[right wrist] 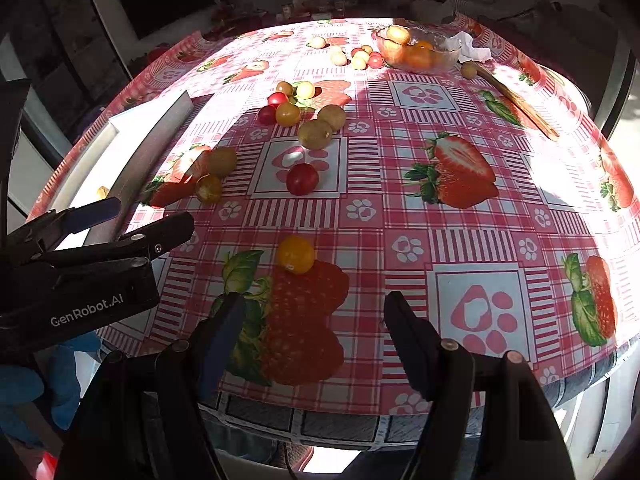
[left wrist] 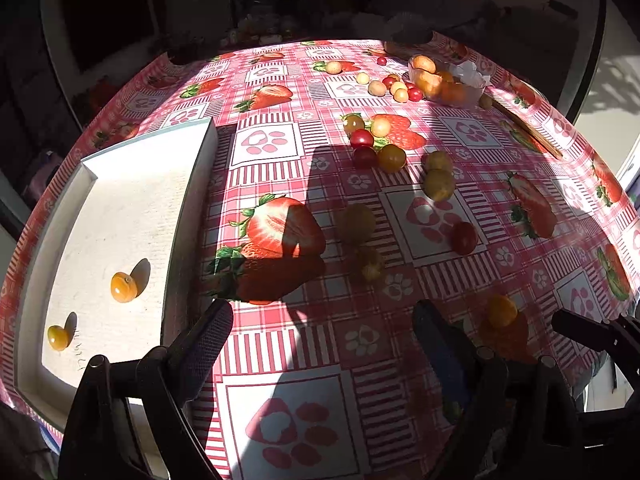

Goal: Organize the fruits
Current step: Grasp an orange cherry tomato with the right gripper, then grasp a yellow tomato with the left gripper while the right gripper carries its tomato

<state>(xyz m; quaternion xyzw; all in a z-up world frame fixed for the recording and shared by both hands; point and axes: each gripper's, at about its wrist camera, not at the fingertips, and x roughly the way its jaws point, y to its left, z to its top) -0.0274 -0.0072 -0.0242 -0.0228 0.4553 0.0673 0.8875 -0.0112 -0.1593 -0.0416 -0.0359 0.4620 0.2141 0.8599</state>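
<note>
Small round fruits (right wrist: 298,114), yellow, red and greenish, lie scattered over the middle and far part of a table (right wrist: 480,240) with a strawberry-print cloth. One yellow fruit (right wrist: 296,255) sits alone just ahead of the right gripper (right wrist: 316,332), whose jaws stand apart and empty. Beyond, a glass bowl (right wrist: 416,50) holds orange fruit. At left, a white tray (left wrist: 120,216) holds two yellow fruits. The left gripper (left wrist: 324,340), jaws wide and empty, hovers beside the tray's wall. Bare cloth stretches right.
</note>
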